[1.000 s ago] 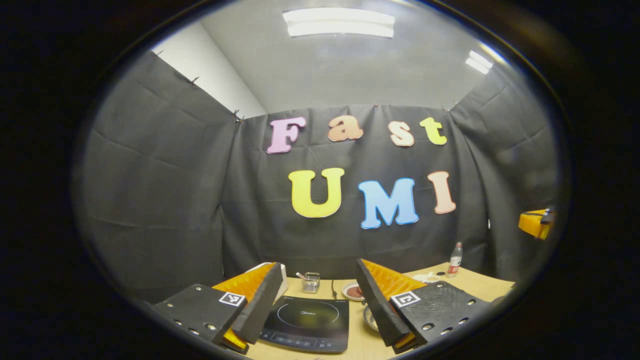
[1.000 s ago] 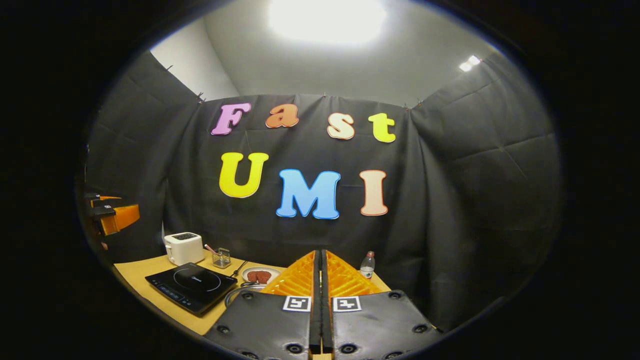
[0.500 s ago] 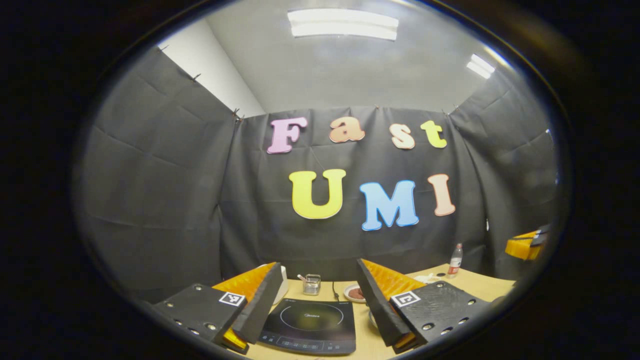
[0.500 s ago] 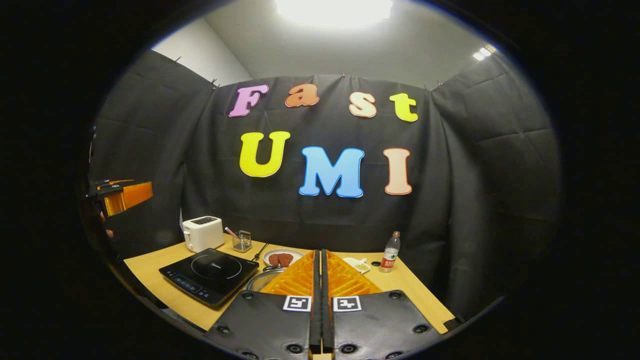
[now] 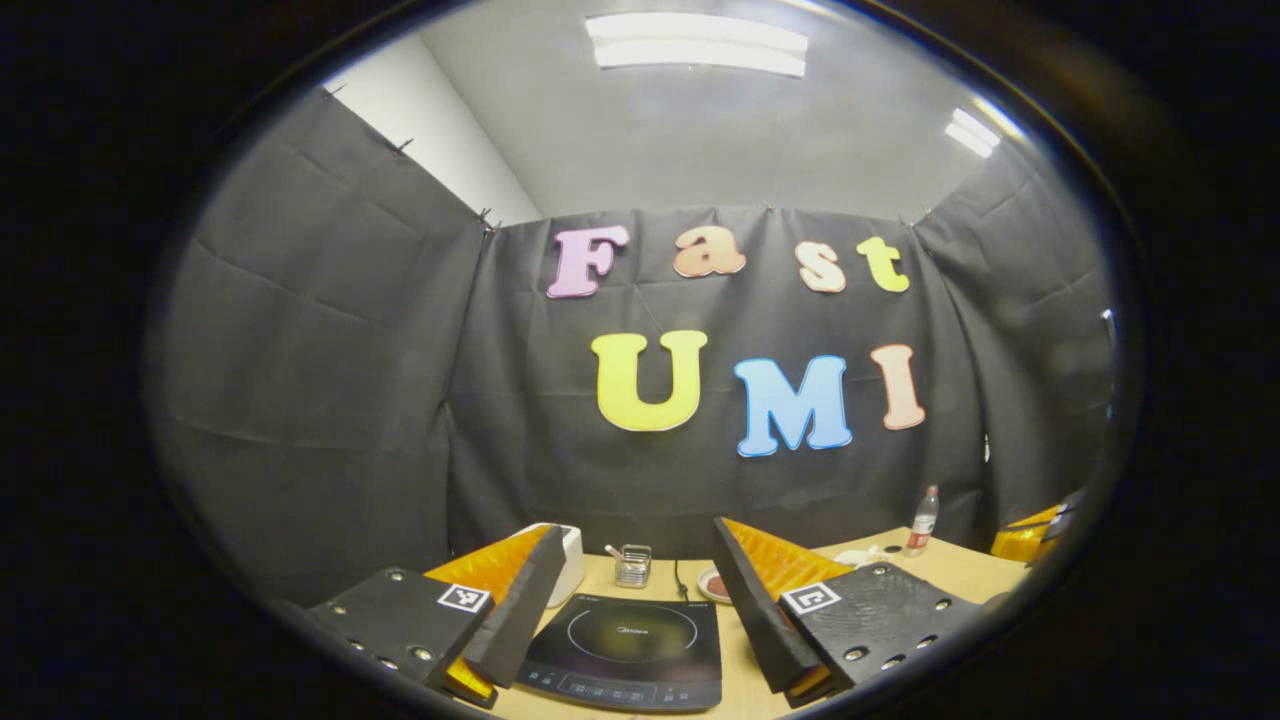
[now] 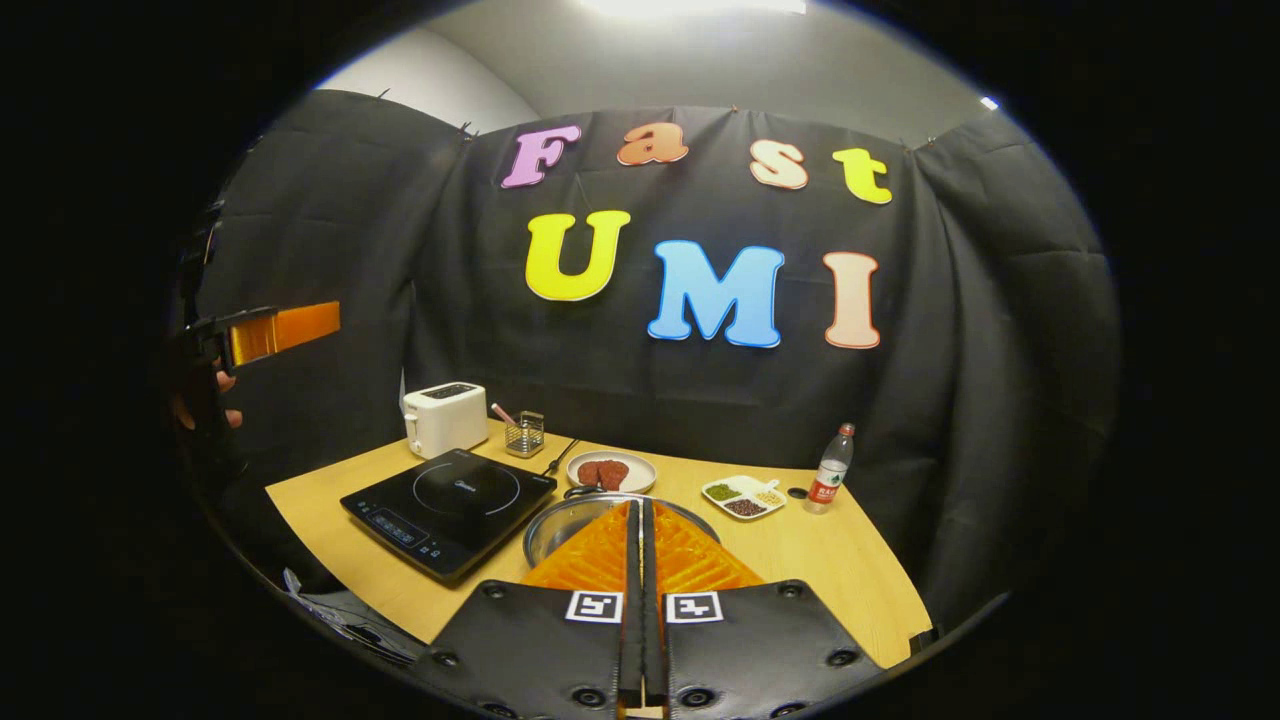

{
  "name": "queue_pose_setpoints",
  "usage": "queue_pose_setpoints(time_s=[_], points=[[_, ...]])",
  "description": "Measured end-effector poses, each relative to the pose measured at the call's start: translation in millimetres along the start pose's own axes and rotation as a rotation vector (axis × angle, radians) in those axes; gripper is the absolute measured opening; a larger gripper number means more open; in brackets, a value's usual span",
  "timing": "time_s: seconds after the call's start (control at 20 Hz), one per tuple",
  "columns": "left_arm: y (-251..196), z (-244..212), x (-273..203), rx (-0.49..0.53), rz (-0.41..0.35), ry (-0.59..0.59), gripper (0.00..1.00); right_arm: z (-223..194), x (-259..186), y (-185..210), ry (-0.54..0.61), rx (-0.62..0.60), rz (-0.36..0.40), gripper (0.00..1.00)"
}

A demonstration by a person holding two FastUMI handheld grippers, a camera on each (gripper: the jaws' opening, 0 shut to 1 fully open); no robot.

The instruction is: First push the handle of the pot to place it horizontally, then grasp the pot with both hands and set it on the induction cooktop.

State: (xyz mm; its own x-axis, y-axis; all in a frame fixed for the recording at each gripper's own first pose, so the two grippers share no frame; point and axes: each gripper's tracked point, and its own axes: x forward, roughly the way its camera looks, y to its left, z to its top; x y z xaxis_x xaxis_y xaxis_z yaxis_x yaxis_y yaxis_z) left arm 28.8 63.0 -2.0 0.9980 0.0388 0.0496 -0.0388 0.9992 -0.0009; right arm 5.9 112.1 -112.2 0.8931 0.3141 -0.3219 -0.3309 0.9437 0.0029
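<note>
A staged kitchen corner set up inside a recording booth.

Black cloth walls (image 6: 990,380) hang around my wooden bench (image 6: 820,560), pinned up under a plain ceiling with strip lights (image 5: 700,45). On the bench I see an induction cooktop (image 6: 450,508), a white toaster (image 6: 443,418), a plate of food (image 6: 611,470), a sectioned dish (image 6: 745,496) and a water bottle (image 6: 831,469).

Pot (image 6: 560,525), right gripper view, lower centre: near half hidden behind the right claw (image 6: 641,520); handle not discernible. Induction cooktop (image 5: 630,650), left gripper view, bottom: side edges covered by the left claw's (image 5: 632,590) fingers. Red-filled plate (image 5: 712,584): mostly hidden behind a finger. Sectioned tray (image 6: 743,496): contents too small to identify. Left claw (image 6: 300,325), far left: cut off at the edge.
</note>
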Motion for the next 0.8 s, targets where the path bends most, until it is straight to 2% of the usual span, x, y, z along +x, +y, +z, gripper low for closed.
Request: queue_pose_setpoints(time_s=[0.1,0.2,0.3,0.4,0.55,0.6,0.8], points=[[-4,-2,8,0.012,0.022,0.004,0.87,-15,11,-1,0.043,-0.006,0.032,0.02],[-12,-4,16,0.025,0.027,0.01,0.92,-31,20,-2,0.091,0.006,0.07,0.02],[-18,-4,22,0.044,0.037,0.011,0.87,-47,30,-1,0.142,0.022,0.107,0.02],[-24,-7,29,0.054,0.051,0.017,0.9,-60,39,1,0.182,0.023,0.144,0.02],[-32,-13,39,0.064,0.064,0.035,0.87,-78,53,3,0.238,0.008,0.193,0.0],[-34,-15,42,0.068,0.068,0.039,0.9,-83,56,4,0.257,0.004,0.211,0.02],[-37,-18,48,0.08,0.09,0.047,0.87,-113,64,6,0.349,-0.011,0.267,0.02]])
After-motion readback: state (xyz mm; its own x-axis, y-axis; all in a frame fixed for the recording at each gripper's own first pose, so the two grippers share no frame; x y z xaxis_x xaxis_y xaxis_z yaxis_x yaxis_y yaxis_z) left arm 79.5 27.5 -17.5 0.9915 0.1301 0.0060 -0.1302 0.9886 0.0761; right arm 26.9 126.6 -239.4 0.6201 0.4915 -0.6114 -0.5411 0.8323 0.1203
